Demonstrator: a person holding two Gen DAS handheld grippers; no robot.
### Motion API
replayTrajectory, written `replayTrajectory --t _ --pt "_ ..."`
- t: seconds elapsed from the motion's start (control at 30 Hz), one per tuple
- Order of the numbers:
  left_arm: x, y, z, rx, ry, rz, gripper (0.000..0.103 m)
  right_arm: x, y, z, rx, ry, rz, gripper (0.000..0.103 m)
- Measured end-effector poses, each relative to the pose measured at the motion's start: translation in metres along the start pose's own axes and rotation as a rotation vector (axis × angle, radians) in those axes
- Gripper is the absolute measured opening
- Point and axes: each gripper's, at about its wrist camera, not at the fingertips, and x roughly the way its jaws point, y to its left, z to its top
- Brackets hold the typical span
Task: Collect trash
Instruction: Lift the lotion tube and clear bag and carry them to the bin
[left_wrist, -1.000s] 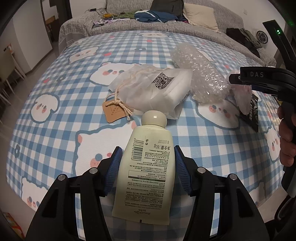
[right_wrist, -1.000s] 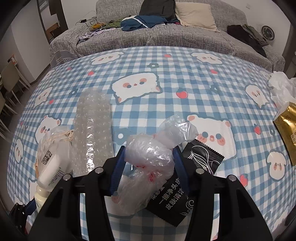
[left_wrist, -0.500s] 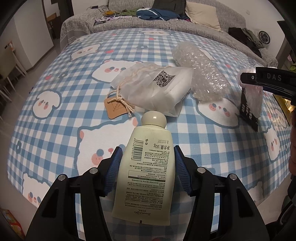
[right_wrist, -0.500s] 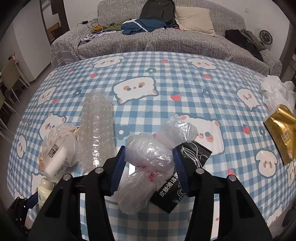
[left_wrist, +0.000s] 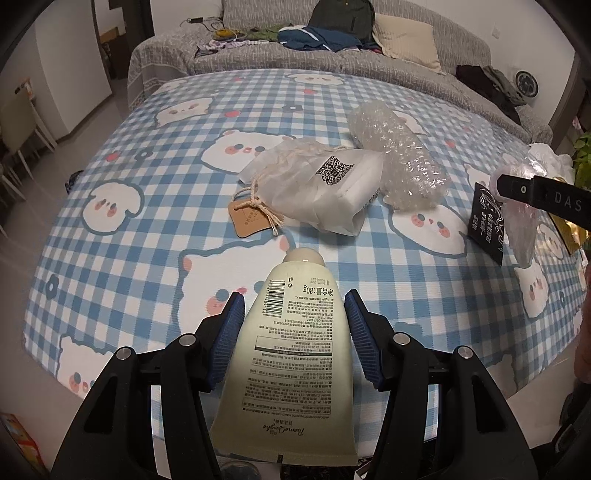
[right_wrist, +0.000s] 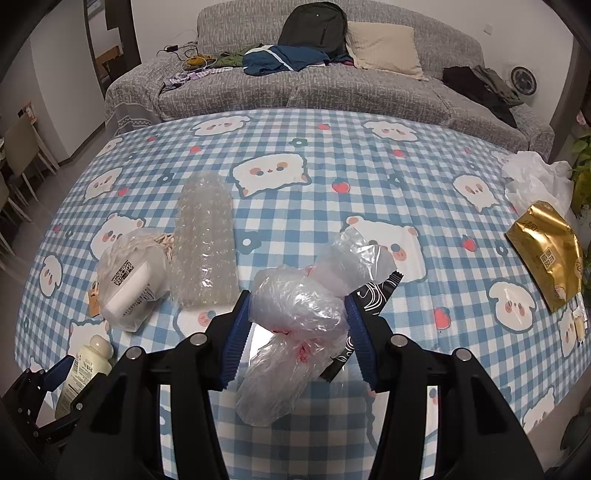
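Note:
My left gripper (left_wrist: 295, 317) is shut on a cream hand-cream tube (left_wrist: 291, 354), held above the near edge of the table; the tube also shows in the right wrist view (right_wrist: 86, 373). My right gripper (right_wrist: 297, 314) is shut on a crumpled clear plastic bag (right_wrist: 295, 325) together with a black sachet (right_wrist: 369, 299), lifted off the table. In the left wrist view the bag (left_wrist: 522, 225) and the sachet (left_wrist: 487, 221) hang at the right. On the table lie a bubble-wrap roll (left_wrist: 399, 162), a white drawstring pouch (left_wrist: 317, 188) and a gold packet (right_wrist: 546, 251).
The table has a blue checked cloth with bear prints (right_wrist: 332, 166). A crumpled white plastic bag (right_wrist: 535, 177) lies at the far right edge. A grey sofa (right_wrist: 332, 85) with clothes, a backpack and a cushion stands behind. Chairs (left_wrist: 18, 136) stand at the left.
Both grippers have pulled back and risen from the table with their loads; more of the table and sofa shows. The bag and sachet have moved right in the left wrist view.

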Motion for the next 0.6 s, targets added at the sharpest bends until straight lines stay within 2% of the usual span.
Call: replayTrajectory --t 0.17,0.2,0.23,0.27,0.37,0.47,0.5,0.53,0.6 --pt "-0.011 0.002 -0.005 -0.005 -0.014 -0.009 0.055 -0.016 0.003 -0.011 -0.002 -0.012 0.0 0.049" --pt "-0.014 0.002 -0.007 -0.006 -0.017 -0.013 0.052 -0.02 0.003 -0.015 -0.002 -0.015 0.001 0.049" --pt "-0.017 0.002 -0.008 0.0 -0.022 -0.017 0.033 -0.023 0.003 -0.017 -0.002 -0.018 0.0 0.049" --pt "-0.021 0.001 -0.01 0.014 -0.027 -0.009 0.027 -0.026 0.003 -0.019 -0.002 -0.02 0.0 0.049" --pt "-0.034 -0.002 -0.014 0.045 -0.07 0.019 0.028 -0.037 0.002 -0.028 -0.002 -0.026 -0.003 0.049" --pt "-0.03 0.0 -0.014 0.037 -0.049 -0.001 0.028 -0.043 0.003 -0.035 0.0 -0.024 -0.002 0.049" --pt "-0.027 0.002 -0.014 0.028 -0.047 0.007 0.033 -0.046 0.004 -0.037 0.0 -0.027 0.0 0.049" --pt "-0.024 0.006 -0.015 0.01 -0.032 0.031 0.046 -0.049 0.004 -0.04 -0.001 -0.03 0.002 0.049" --pt "-0.022 0.014 -0.019 -0.027 -0.021 0.02 0.062 -0.053 0.006 -0.045 -0.01 -0.032 0.0 0.049"
